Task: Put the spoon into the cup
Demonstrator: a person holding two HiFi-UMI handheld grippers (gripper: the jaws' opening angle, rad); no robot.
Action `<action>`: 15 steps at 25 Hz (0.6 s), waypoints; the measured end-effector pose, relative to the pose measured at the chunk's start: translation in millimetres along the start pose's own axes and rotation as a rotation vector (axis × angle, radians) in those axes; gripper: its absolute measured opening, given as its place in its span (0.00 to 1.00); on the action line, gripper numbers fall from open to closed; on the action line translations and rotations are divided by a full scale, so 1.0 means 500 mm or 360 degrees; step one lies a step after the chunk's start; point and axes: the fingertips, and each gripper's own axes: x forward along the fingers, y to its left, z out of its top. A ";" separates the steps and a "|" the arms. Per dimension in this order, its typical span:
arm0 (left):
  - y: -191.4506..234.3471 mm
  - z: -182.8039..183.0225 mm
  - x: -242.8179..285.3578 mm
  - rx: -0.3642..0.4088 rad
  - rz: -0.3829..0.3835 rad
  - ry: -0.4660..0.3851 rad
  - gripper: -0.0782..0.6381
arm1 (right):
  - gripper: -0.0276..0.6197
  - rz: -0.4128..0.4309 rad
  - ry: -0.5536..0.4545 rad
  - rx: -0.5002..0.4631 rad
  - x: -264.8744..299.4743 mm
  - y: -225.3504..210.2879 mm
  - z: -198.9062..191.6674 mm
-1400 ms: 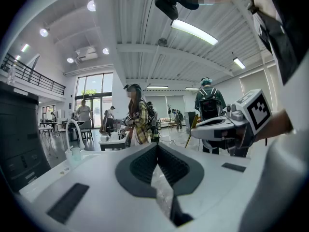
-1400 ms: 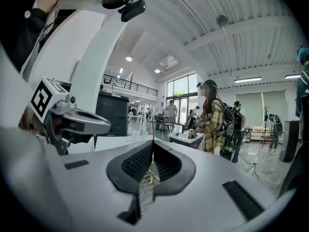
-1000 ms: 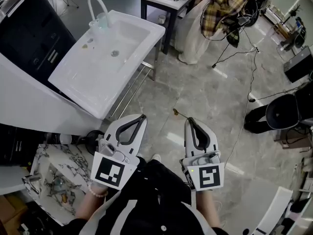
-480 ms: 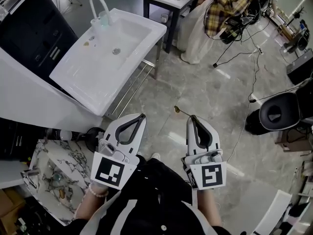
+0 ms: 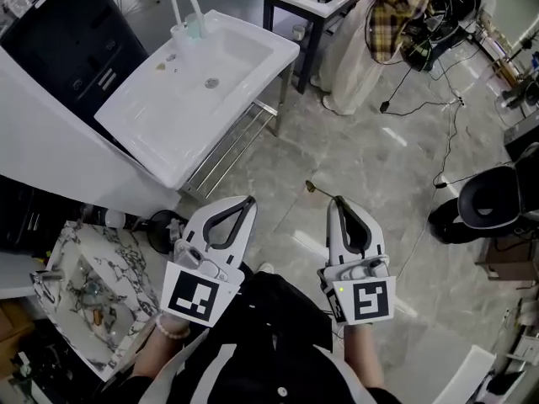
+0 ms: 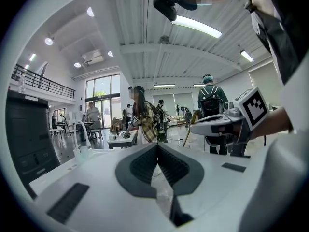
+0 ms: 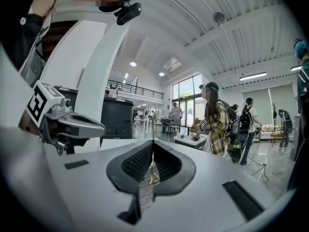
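Spoon (image 5: 312,187) pinched by its handle in right tool (image 5: 338,199), jaws closed on it, bowl poking past the tips over floor (image 5: 370,154). Left tool (image 5: 250,199) closed, nothing in it. Sink (image 5: 160,141) edge ahead-left, well apart from both tools; floor between is open.

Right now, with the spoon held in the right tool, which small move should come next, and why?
Probably carry the right tool forward and left, toward the sink. Its jaws are shut on the spoon, and the cup stands far off at the sink's back corner.
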 end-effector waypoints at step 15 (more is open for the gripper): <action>-0.021 -0.003 -0.020 -0.0012 0.0135 -0.0042 0.10 | 0.05 0.0147 -0.0075 -0.0067 -0.008 0.018 0.003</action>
